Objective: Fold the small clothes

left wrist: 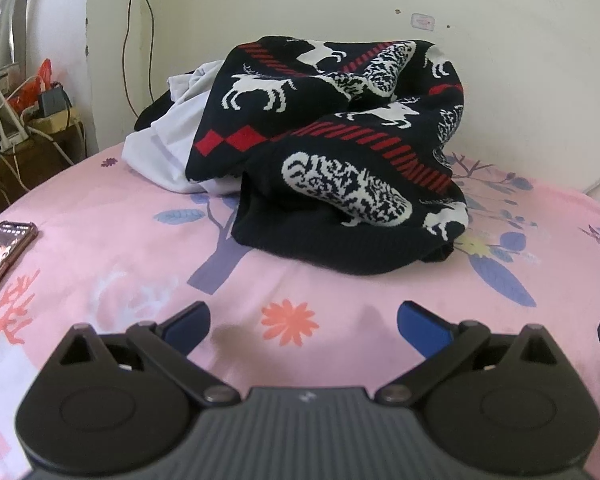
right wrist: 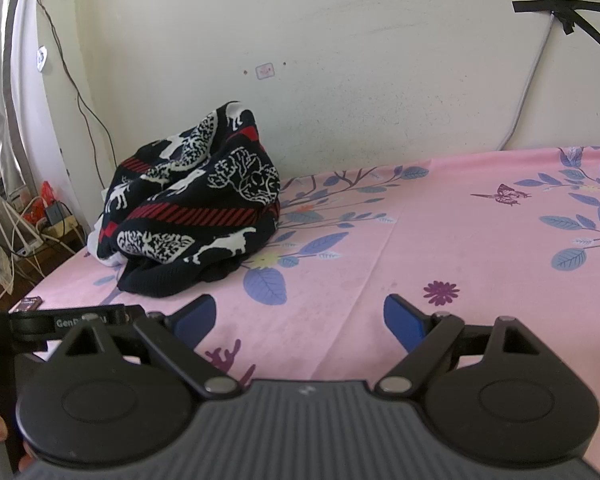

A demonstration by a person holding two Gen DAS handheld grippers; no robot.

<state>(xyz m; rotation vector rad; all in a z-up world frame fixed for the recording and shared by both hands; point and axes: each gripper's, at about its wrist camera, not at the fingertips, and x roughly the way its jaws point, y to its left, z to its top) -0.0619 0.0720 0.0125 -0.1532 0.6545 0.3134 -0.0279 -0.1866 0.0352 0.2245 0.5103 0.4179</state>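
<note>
A dark navy sweater (left wrist: 340, 152) with white reindeer and red stripes lies crumpled in a heap on the pink floral bed sheet (left wrist: 120, 240). A white garment (left wrist: 168, 148) sticks out from under its left side. My left gripper (left wrist: 303, 322) is open and empty, low over the sheet just in front of the heap. In the right wrist view the sweater (right wrist: 196, 208) is at the far left by the wall. My right gripper (right wrist: 299, 316) is open and empty, further back and to the right of the heap.
A phone (left wrist: 4, 256) lies on the sheet at the left edge and also shows in the right wrist view (right wrist: 27, 303). Cables and a power strip (left wrist: 48, 108) sit beyond the bed's left edge. A wall (right wrist: 340, 60) runs behind the bed. The left gripper's body (right wrist: 60, 322) is at lower left.
</note>
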